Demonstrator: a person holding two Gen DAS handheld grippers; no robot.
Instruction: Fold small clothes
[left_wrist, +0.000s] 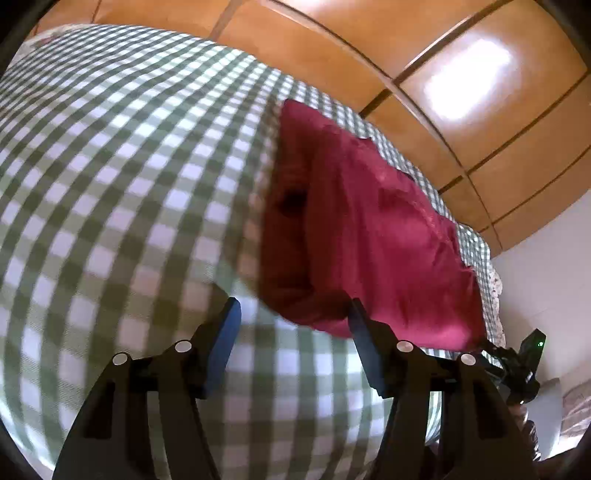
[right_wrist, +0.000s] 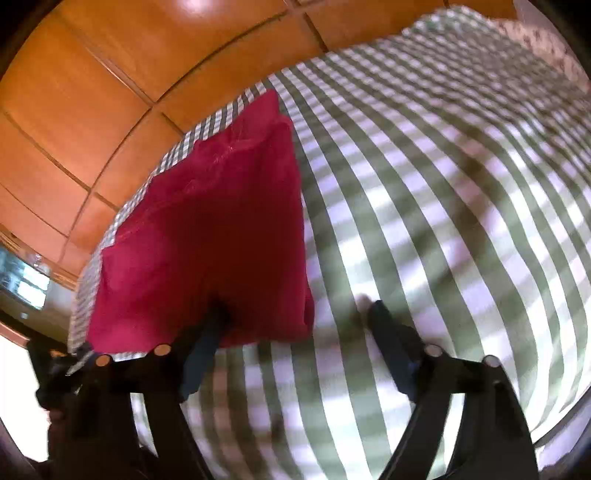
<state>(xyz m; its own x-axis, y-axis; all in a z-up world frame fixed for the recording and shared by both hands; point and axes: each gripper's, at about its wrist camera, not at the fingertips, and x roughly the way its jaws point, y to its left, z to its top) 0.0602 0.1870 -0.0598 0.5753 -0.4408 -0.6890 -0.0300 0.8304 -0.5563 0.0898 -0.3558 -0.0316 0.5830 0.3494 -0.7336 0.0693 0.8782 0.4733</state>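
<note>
A dark red small garment (left_wrist: 369, 236) lies folded on a green and white checked cloth (left_wrist: 122, 177). My left gripper (left_wrist: 293, 314) is open, its blue-padded fingers just short of the garment's near edge. In the right wrist view the same garment (right_wrist: 214, 236) lies at the left. My right gripper (right_wrist: 299, 314) is open and blurred; its left finger (right_wrist: 207, 343) overlaps the garment's near edge, its right finger (right_wrist: 391, 339) is over the checked cloth (right_wrist: 424, 221).
Brown tiled floor (left_wrist: 480, 92) lies beyond the far edge of the checked surface. The other gripper (left_wrist: 517, 365) shows at the right edge of the left wrist view. A floral fabric (right_wrist: 535, 40) lies at the far right.
</note>
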